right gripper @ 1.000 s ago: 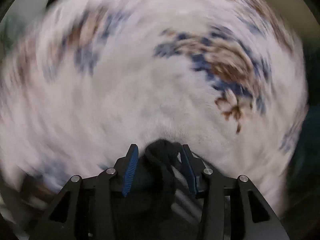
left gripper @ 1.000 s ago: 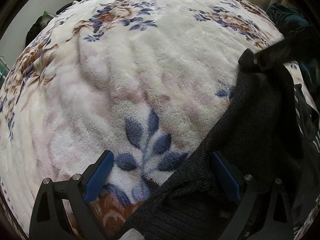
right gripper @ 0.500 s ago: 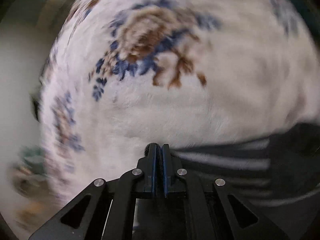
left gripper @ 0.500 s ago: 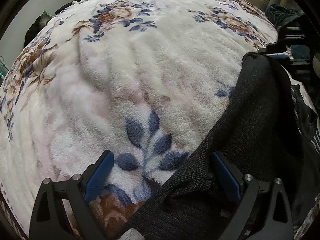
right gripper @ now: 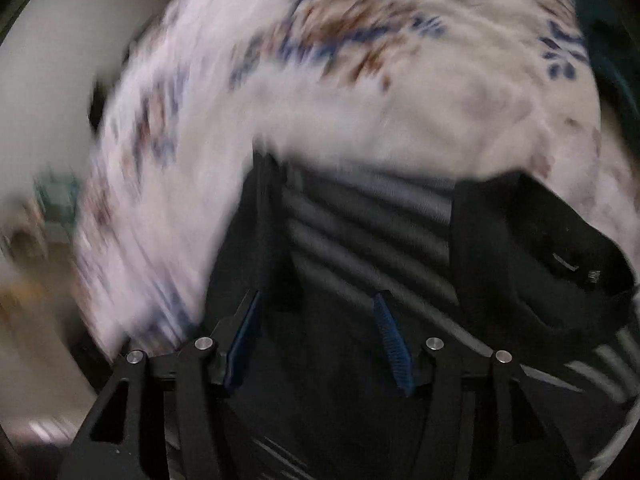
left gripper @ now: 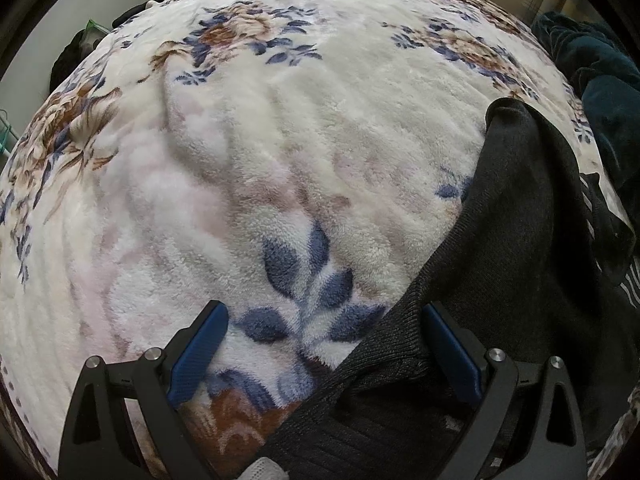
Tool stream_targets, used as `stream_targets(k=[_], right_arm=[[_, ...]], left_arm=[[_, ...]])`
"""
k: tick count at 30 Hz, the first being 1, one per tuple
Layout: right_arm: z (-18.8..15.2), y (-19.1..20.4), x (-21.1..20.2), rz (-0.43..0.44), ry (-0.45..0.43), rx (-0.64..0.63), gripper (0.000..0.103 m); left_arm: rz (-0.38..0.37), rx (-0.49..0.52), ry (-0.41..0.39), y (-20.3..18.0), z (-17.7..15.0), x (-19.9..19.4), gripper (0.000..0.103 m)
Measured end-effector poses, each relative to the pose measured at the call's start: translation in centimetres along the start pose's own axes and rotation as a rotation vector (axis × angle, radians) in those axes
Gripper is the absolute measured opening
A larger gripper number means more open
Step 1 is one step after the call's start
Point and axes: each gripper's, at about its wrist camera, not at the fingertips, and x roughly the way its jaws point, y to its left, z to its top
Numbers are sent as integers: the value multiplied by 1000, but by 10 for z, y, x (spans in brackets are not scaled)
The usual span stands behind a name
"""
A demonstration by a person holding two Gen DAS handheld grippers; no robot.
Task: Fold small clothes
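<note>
A thick, fluffy cream blanket (left gripper: pixel 304 152) printed with blue leaves and brown flowers covers a bed and fills most of both views. From the left wrist camera, the left gripper (left gripper: pixel 324 344), black with blue ribbed pads, points steeply down at the blanket with its jaws spread wide and nothing pinched between them. A dark charcoal knitted garment (left gripper: pixel 516 248) lies on the blanket at the right, running from a corner near the far right edge down to the bottom of the view, where its ribbed hem passes under and against the right-hand finger (left gripper: pixel 452 348). The other finger sits over bare blanket. A black garment with thin pale stripes (left gripper: pixel 616 248) lies beside the knit at the right edge, and dark teal cloth (left gripper: pixel 600 76) is heaped beyond it. The right wrist view is blurred by motion. There the right gripper (right gripper: pixel 316 340) hangs over the black striped garment (right gripper: pixel 368 232), its jaws about half open after just widening, with no cloth gripped between the pads.
</note>
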Motion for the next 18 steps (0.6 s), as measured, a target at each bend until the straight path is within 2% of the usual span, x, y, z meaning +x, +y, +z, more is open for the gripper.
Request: stream_targets(k=[2,5,6,7,8,14,16,18], right_arm=[[-14,5,13,-155,38,-72,60],[-36,-7,25,-227,66,-72,57],[-43,-8,27,-229,63,-89,44],[-49,-7,28,-249,56,-109,20],[-53,-8,28,-281,36,-116,6],[-61,-46,-15,-356,-169,90,3],[-61,-59,-15,-314,-155,133,3],[-62,-74,-8,-229,-79,180,11]], left_arm=[[5,3,1,-1,-1,0,100],[14,9,-1,-3,1,1,100],[17,9,-2,-4,1,1,100],[20,11,-3,-4,0,1,100],[23,13,-3,-5,1,2,100],[31,16,-4,-7,3,3,100],[40,22,-2,-8,3,1,100],[44,24,-2,-8,6,-3,100]])
